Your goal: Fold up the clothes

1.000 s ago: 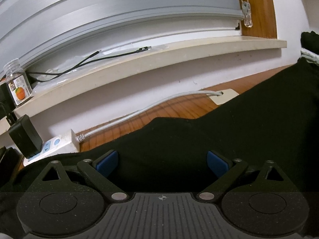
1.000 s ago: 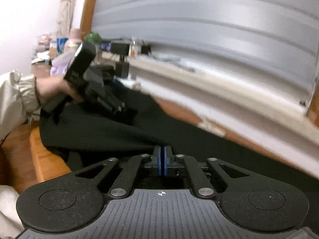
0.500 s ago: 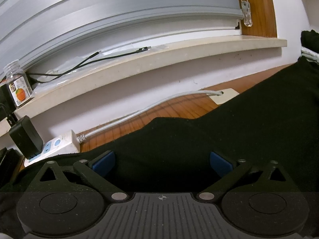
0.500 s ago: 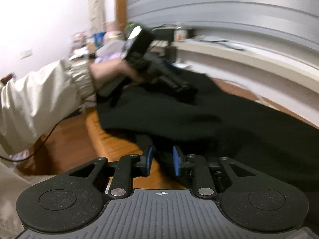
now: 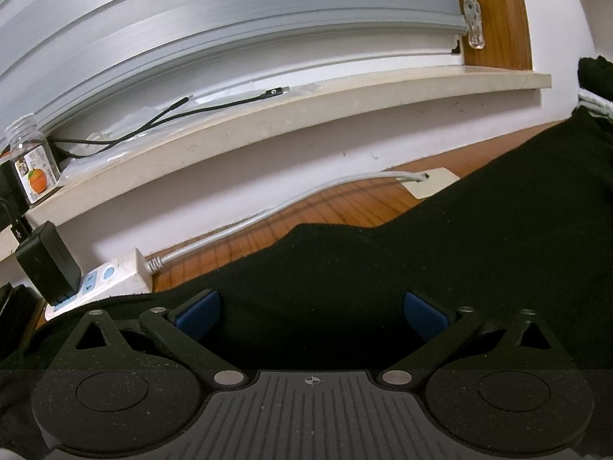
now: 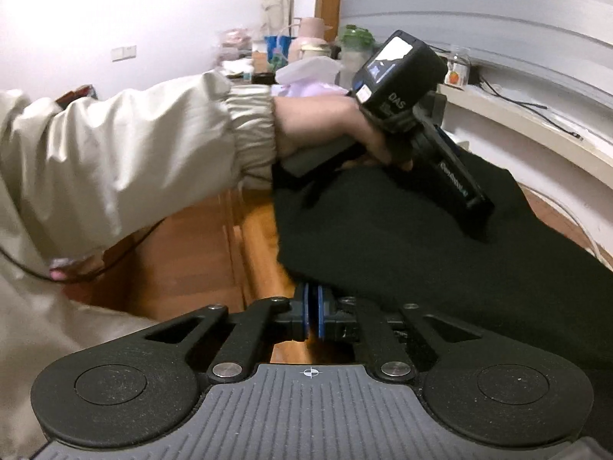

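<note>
Left wrist view showed the left gripper [image 5: 312, 312] spread wide, resting on the black garment [image 5: 440, 260] lying across the wooden table [image 5: 345, 207]. Right wrist view showed the right gripper [image 6: 312, 316] pinched together at the garment's near edge; whether it gripped cloth I cannot tell. How many folds were done is unclear.

A grey roller blind [image 5: 230, 38] is lowered above a pale stone windowsill [image 5: 306, 103]; white wall [image 5: 268, 176] is met by wooden floor [image 5: 345, 207].
</note>
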Tool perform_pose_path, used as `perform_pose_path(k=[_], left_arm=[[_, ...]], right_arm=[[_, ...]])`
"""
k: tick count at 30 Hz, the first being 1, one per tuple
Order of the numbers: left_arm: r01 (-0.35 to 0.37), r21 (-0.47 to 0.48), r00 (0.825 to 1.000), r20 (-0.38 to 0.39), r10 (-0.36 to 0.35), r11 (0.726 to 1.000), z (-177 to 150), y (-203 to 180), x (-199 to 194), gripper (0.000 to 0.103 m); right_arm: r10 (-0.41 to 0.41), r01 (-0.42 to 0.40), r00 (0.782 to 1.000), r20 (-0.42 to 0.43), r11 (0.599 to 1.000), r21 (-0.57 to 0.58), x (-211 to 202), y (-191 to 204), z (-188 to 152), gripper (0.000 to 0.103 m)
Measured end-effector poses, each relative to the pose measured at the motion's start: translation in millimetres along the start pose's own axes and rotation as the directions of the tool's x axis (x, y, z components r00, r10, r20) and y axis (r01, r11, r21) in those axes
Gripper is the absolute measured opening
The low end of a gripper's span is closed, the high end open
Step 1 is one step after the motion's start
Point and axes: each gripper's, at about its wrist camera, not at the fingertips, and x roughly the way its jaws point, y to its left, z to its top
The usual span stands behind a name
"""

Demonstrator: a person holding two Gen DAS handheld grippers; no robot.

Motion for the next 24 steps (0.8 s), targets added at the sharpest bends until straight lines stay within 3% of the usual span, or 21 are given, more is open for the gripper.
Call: perform_pose_path(k=[4, 9, 13, 17, 24], left_arm=[[-0.004, 0.004, 1.0, -0.003, 0.004, 1.0, 0, -1, 1, 0.103], [-0.012, 0.013, 1.0, -0.003, 0.012, 1.0, 0, -2, 1, 0.103], [-0.017, 0.015, 1.0, -0.004, 0.017, 1.0, 0, -2, 2, 0.103], [-0.038, 0.015, 0.999, -0.016, 0.039, 0.999, 0, -3, 4, 0.103], [-0.092, -0.058, 0.994, -0.059, 0.088, 0.994, 1, 10, 9, 0.103]], right_arm=[[0.041, -0.041, 0.999, 0.014, 0.999, 0.028, -16, 5, -11, 0.003], [-0.081, 0.079, 0.996, 0.042, 0.995, 0.057, -44, -3, -22, 0.005], [-0.212, 0.206, 0.976, 0.04, 0.971, 0.122, -69, -31, -38, 0.015], [-0.317, 0.313, 0.948, 0.003, 0.938, 0.149, -89, -55, -57, 0.037], [-0.488, 0.491, 0.871, -0.067, 0.851, 0.186, -123, -98, -89, 0.046]])
